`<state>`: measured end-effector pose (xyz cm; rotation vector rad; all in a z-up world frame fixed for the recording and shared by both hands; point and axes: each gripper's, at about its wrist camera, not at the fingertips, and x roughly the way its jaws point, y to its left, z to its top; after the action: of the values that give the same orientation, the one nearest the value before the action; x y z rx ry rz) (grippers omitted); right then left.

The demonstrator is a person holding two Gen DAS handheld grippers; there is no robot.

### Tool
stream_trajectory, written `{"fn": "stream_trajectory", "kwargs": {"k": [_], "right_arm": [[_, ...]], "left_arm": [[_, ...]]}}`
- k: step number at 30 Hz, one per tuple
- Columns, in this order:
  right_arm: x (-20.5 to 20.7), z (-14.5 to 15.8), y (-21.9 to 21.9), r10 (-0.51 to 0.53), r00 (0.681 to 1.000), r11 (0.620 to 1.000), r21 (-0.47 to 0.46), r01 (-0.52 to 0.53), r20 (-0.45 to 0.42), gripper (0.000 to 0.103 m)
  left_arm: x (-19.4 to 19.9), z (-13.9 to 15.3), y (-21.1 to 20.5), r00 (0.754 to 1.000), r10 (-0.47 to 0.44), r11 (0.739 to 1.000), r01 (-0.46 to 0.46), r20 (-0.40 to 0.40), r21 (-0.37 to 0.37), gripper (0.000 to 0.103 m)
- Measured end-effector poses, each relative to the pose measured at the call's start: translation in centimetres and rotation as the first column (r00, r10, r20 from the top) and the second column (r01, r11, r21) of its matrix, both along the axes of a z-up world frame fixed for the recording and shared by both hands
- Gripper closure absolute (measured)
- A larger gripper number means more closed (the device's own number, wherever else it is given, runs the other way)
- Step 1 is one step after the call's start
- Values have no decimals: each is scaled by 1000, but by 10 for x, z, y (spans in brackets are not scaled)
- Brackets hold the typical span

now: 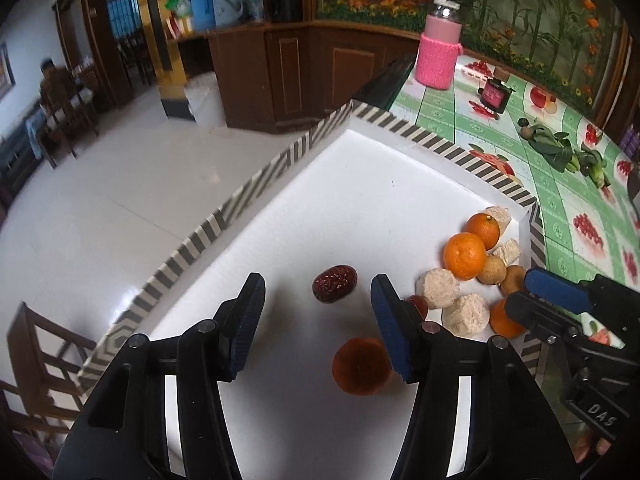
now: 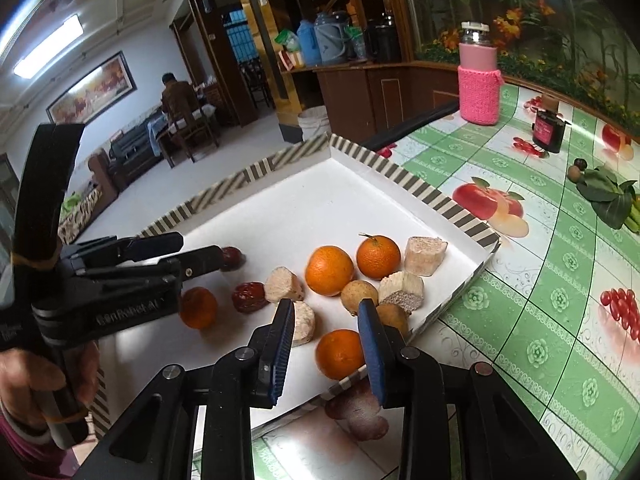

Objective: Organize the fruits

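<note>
red date (image 1: 418, 303): half hidden behind left finger | seated person (image 2: 176, 96): too blurred to tell details

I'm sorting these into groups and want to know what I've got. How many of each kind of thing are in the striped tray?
Oranges: 4
Pale cut chunks: 4
Red dates: 2
Small brown round fruits: 2
Total: 12

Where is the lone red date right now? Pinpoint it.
In the left wrist view, the red date lies on the white tray ahead of the open left gripper, left of the fruit pile.
</note>
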<state>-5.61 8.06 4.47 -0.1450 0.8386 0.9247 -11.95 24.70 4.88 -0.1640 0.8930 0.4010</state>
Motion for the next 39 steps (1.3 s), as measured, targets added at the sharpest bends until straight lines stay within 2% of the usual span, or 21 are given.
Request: {"fn": "stream_trajectory", "kwargs": {"k": [3,8,15,29,39], "right_arm": [[-5,6,-4,-13,1000,999,30,12,16,72],[-14,16,-8,-41,997,998,44,39,58,72],[-26,21,-10,-49,995,998,55,45,89,72],[-29,22,-20,-73,994,996,63,68,85,72],[-28,20,-16,-63,995,997,50,59,84,72]], "left_arm": [[-8,7,-7,999,7,998,-9,47,57,48],[-26,24,-13,987,29,995,-44,160,89,48],[-43,40,-23,971,28,992,-57,238,115,48],[-53,46,-33,964,30,991,-64,265,119,48],[-51,44,-34,969,24,991,-55,247,118,48]]}}
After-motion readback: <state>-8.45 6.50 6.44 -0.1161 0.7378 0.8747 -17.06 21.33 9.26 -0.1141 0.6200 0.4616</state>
